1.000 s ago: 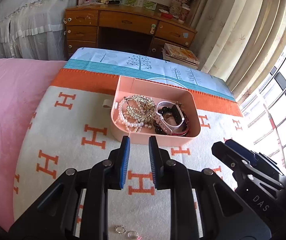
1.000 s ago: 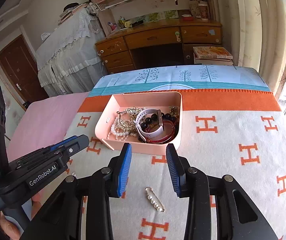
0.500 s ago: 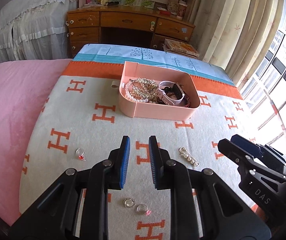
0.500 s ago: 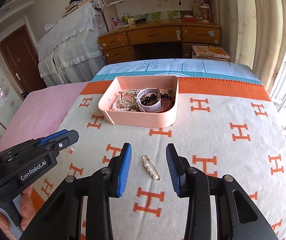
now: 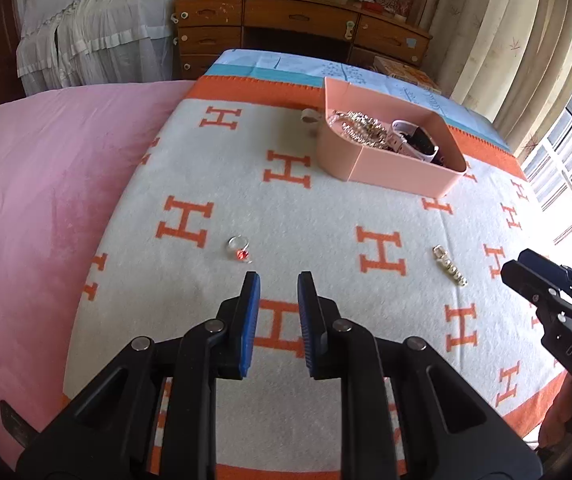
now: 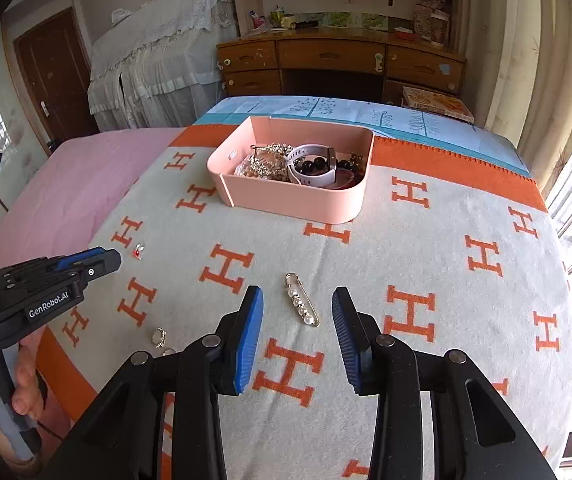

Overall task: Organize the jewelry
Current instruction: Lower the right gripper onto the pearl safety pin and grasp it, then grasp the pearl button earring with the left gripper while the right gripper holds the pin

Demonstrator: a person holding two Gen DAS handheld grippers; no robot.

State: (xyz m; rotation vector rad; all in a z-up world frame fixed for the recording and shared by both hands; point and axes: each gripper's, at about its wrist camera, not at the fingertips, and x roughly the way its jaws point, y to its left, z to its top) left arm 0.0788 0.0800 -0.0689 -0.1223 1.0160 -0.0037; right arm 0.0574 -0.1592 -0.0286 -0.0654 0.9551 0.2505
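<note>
Both of my tongs hover over the bed and hold nothing. My left gripper [image 5: 278, 280] has its blue pads [image 5: 251, 320] parted by a narrow gap, so it is only slightly open, while my right gripper [image 6: 297, 294] stands wide open. In the right wrist view the pearl pin [image 6: 302, 299] lies on the blanket [image 6: 466, 300] between my right pads, its length running from about 11 o'clock to 5 o'clock, apart from both of them. In the left wrist view the ring with the red stone [image 5: 239, 247] lies just beyond my left fingertips at about 11 o'clock, not touching them, and the same pin sits off toward 3 o'clock, near the tip of my right tongs at the frame's edge. Two more small rings [image 6: 159, 337] lie on the blanket at about 9 o'clock of my right gripper, just beside its left arm. The pink tray [image 6: 294, 202] sits at 12 o'clock of my right gripper, well apart, and at about 1 o'clock of my left one. Inside it I see a heap of pearl and gold chains [image 6: 264, 162], a white watch [image 6: 312, 170] and dark beads [image 6: 312, 165], tangled together.
</note>
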